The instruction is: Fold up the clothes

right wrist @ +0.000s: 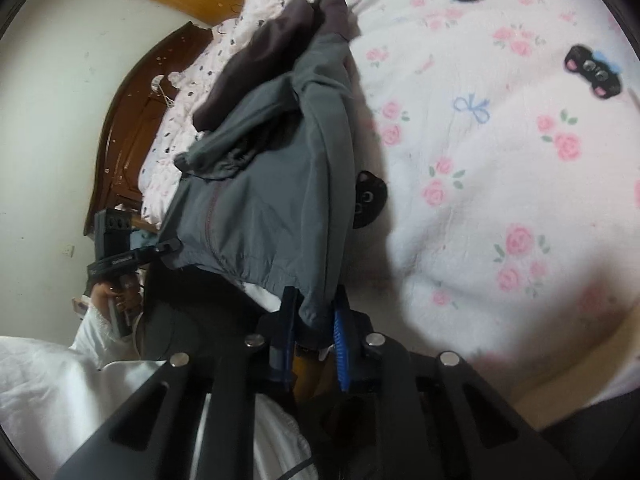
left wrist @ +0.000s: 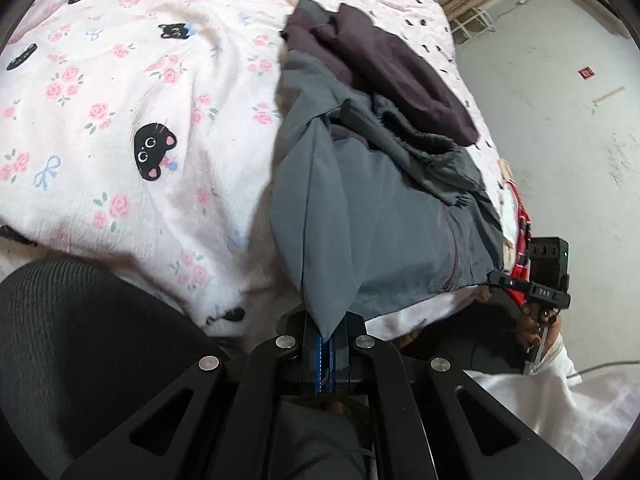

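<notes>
Ahead of both my tongs spreads the pink floral blanket (left wrist: 120, 92), wide and fluffy, with open room to my left tong's left and my right tong's right. The grey garment (right wrist: 264, 184) lies between them, smooth thin fabric, a dark purple cloth (left wrist: 392, 68) bunched beyond. My left tong (left wrist: 326, 354) is pinched tight on its hem corner; my right tong (right wrist: 316, 338) grips the other corner, jaws slightly parted around the bunched fabric
</notes>
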`<state>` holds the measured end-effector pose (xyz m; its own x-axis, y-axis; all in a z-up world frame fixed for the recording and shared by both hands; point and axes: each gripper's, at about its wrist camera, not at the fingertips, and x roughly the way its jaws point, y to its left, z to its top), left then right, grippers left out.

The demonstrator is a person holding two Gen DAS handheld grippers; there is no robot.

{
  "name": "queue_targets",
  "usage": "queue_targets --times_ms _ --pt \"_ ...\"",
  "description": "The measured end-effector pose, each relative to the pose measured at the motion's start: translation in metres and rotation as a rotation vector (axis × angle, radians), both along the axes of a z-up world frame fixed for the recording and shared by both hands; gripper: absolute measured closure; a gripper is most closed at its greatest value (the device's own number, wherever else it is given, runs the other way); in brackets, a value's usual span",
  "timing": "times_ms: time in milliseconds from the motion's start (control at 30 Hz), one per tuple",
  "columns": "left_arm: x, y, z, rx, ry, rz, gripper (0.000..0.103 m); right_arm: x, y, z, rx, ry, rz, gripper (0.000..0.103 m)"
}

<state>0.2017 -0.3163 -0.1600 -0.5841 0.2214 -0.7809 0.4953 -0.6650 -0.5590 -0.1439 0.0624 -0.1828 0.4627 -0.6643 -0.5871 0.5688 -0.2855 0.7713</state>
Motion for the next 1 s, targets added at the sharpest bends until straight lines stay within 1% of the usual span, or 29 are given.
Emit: queue_targets --times_ms 100,200,267,400,467,567,633,700,767,833,1000 --pt "0.011 0.001 0.010 0.001 0.029 -0.003 0.102 0.002 0.003 0.009 -0.027 -0.023 0.021 0.087" --pt "0.021 -0.008 0.021 0.050 0.084 0.033 0.103 0.003 0.006 0.018 -0.057 -0.050 0.039 0.087" --pt "0.028 -0.013 0.028 0.082 0.121 0.057 0.102 0.000 0.004 0.026 -0.105 -0.094 0.026 0.087" --pt "0.018 -0.031 0.048 0.100 0.201 0.081 0.102 -0.021 -0.014 0.042 -0.204 -0.159 -0.032 0.087" --pt "0.014 -0.045 0.055 0.108 0.223 0.095 0.103 -0.035 -0.025 0.049 -0.247 -0.186 -0.067 0.087" --pt "-0.013 -0.064 0.062 0.110 0.226 0.143 0.102 -0.057 -0.045 0.060 -0.274 -0.185 -0.108 0.087" --pt "-0.031 -0.079 0.065 0.101 0.215 0.169 0.102 -0.073 -0.062 0.065 -0.260 -0.181 -0.148 0.087" --pt "-0.053 -0.087 0.066 0.085 0.200 0.177 0.102 -0.091 -0.081 0.062 -0.204 -0.186 -0.199 0.087" --pt "-0.075 -0.099 0.061 0.098 0.181 0.196 0.102 -0.105 -0.097 0.058 -0.161 -0.181 -0.229 0.087" --pt "-0.088 -0.110 0.055 0.116 0.162 0.216 0.102 -0.117 -0.113 0.053 -0.124 -0.179 -0.251 0.087" --pt "-0.119 -0.132 0.053 0.053 0.091 0.233 0.102 -0.143 -0.149 0.052 -0.063 -0.156 -0.284 0.087"
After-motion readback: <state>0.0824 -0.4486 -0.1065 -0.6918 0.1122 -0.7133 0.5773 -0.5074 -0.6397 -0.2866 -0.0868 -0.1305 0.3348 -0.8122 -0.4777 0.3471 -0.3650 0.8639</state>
